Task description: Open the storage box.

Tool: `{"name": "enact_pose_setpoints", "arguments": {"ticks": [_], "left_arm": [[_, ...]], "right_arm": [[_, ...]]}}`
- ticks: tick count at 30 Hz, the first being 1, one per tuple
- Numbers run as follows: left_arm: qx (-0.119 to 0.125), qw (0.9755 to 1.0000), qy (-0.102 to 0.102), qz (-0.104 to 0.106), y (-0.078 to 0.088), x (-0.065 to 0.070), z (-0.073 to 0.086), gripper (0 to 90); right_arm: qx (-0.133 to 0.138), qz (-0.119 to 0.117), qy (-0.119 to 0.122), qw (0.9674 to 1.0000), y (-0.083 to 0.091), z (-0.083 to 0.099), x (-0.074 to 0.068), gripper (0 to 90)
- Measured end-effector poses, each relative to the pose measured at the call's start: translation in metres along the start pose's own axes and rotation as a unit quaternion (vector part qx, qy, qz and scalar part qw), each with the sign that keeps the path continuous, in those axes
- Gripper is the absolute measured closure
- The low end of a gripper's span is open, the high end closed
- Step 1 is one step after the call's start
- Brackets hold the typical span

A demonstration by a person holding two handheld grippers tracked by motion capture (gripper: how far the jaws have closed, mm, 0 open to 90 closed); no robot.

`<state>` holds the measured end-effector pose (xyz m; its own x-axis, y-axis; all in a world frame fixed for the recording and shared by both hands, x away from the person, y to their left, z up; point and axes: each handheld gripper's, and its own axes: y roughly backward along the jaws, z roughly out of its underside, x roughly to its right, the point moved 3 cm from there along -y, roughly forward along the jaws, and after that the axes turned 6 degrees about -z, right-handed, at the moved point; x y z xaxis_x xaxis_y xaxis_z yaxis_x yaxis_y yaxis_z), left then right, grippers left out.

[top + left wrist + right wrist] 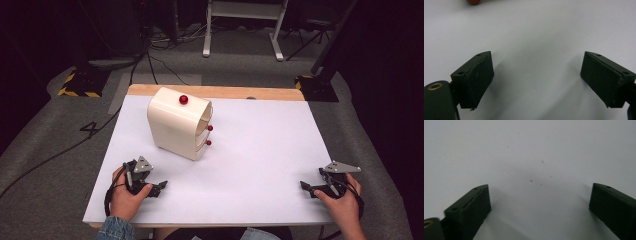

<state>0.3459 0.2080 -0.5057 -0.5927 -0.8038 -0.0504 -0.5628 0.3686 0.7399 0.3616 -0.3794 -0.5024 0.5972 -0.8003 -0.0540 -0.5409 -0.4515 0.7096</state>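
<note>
Both grippers, left gripper point(159, 188) & right gripper point(303, 186), spread wide, empty; cabinet point(177, 125) front partly hidden.

Left hand point(127, 192): grips left gripper point(159, 188), jaws spread wide, pointing right.
Right hand point(342, 200): grips right gripper point(306, 187), jaws spread wide, pointing left.

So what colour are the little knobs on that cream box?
Red, shiny knobs on the cream box; clearest in the high view.
</note>
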Motion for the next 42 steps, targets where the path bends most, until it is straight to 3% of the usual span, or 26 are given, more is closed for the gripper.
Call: {"name": "enact_pose_setpoints", "arguments": {"ticks": [1,2,3,4,6,9,10,12,16,19,24,25,29,35,36,42], "left_arm": [[0.0,1.0,0.0,0.0,0.0,0.0,0.0,11.4],[0.0,1.0,0.0,0.0,0.0,0.0,0.0,11.4],[0.0,1.0,0.0,0.0,0.0,0.0,0.0,11.4],[0.0,1.0,0.0,0.0,0.0,0.0,0.0,11.4],[0.0,1.0,0.0,0.0,0.0,0.0,0.0,11.4],[0.004,1.0,-0.002,-0.006,0.001,0.001,0.0,12.3],[0.004,0.9999,0.005,-0.009,0.004,0.003,0.0,17.2],[0.005,0.9999,0.007,-0.014,0.007,0.004,0.001,24.6],[0.004,0.9999,0.001,-0.012,0.01,0.006,0.005,21.7],[0.01,0.9998,0.002,-0.015,0.01,0.007,0.007,21.7],[0.011,0.9999,0.003,-0.012,0.009,0.006,0.007,21.3],[0.012,0.9999,0.003,-0.012,0.009,0.006,0.008,21.3],[0.012,0.9999,0.005,-0.011,0.009,0.006,0.008,21.3],[0.009,0.9999,0.007,-0.009,0.009,0.006,0.008,21.1],[0.009,0.9999,0.008,-0.009,0.009,0.006,0.008,21.1],[0.009,0.9999,0.008,-0.009,0.009,0.006,0.008,21.1]], "right_arm": [[0.0,0.0,0.0,1.0,0.0,0.0,0.0,5.4],[0.0,-0.005,0.002,1.0,0.003,-0.004,-0.004,28.3],[0.0,-0.005,0.002,1.0,0.003,-0.004,-0.004,28.3],[0.007,-0.026,0.014,0.9995,0.004,-0.01,-0.011,41.6],[0.012,-0.025,0.016,0.9995,0.004,-0.013,-0.014,37.2],[0.04,-0.038,0.053,0.9971,0.003,-0.032,-0.034,45.8],[0.052,-0.043,0.072,0.9952,0.003,-0.042,-0.046,50.1],[0.059,-0.058,0.088,0.9927,0.002,-0.052,-0.057,51.8],[0.077,-0.096,0.108,0.9865,-0.002,-0.075,-0.079,52.9],[0.094,-0.127,0.11,0.9813,-0.008,-0.092,-0.091,53.1],[0.113,-0.136,0.116,0.9775,-0.018,-0.115,-0.104,54.6],[0.121,-0.152,0.117,0.9739,-0.023,-0.128,-0.112,54.7],[0.134,-0.168,0.124,0.9688,-0.033,-0.143,-0.122,55.5],[0.143,-0.184,0.115,0.9657,-0.052,-0.158,-0.132,57.5],[0.141,-0.196,0.119,0.9631,-0.063,-0.165,-0.137,57.7],[0.139,-0.203,0.131,0.9604,-0.091,-0.178,-0.147,57.6]]}}
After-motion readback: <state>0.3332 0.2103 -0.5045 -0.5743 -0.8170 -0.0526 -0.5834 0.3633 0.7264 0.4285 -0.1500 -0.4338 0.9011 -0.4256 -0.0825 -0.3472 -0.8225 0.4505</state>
